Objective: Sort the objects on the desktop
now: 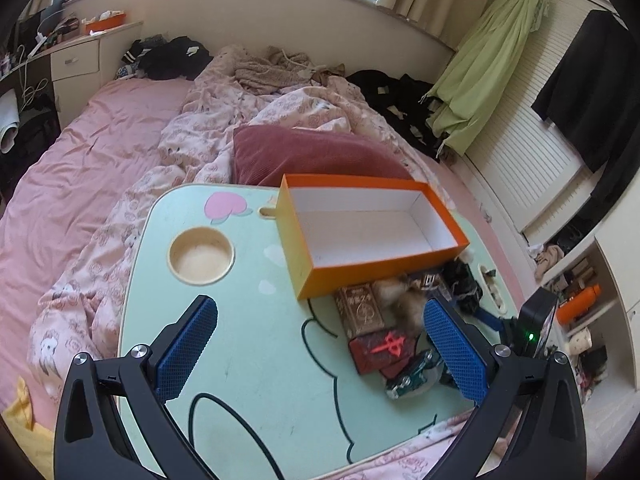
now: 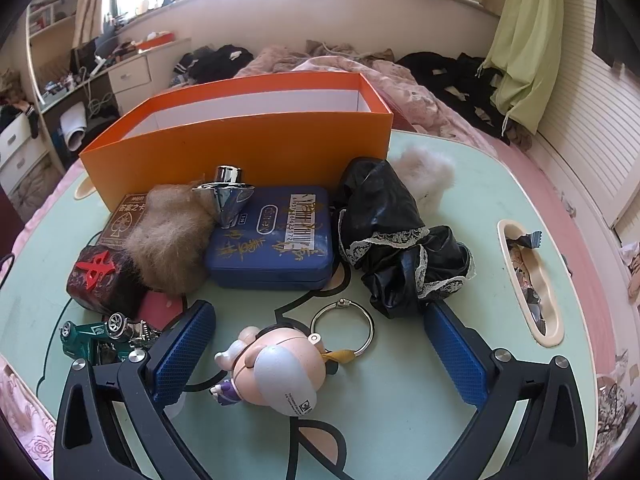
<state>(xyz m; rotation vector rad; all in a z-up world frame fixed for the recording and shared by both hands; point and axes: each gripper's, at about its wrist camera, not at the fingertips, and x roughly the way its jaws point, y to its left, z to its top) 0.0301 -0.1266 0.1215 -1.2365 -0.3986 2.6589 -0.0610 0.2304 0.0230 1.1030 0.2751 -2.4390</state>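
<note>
Orange box (image 1: pixel 372 236) at the tabletop's far edge sits empty, nothing sorted yet: clutter including the figurine (image 2: pixel 276 368) waits near it, left gripper (image 1: pixel 320 344) and right gripper (image 2: pixel 320 352) both spread wide, holding nothing.

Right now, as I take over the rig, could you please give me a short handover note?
Left gripper: open, empty, above the table.
Right gripper: open, empty, the pig keychain figure lying between its fingers, not gripped.
Orange box: on the table's far side, nothing visible inside.
In front of it, unsorted: blue tin, silver spinning top, brown fur ball, black lace cloth, red-marked block, green toy car.
Done: nothing boxed. Left: everything.
</note>
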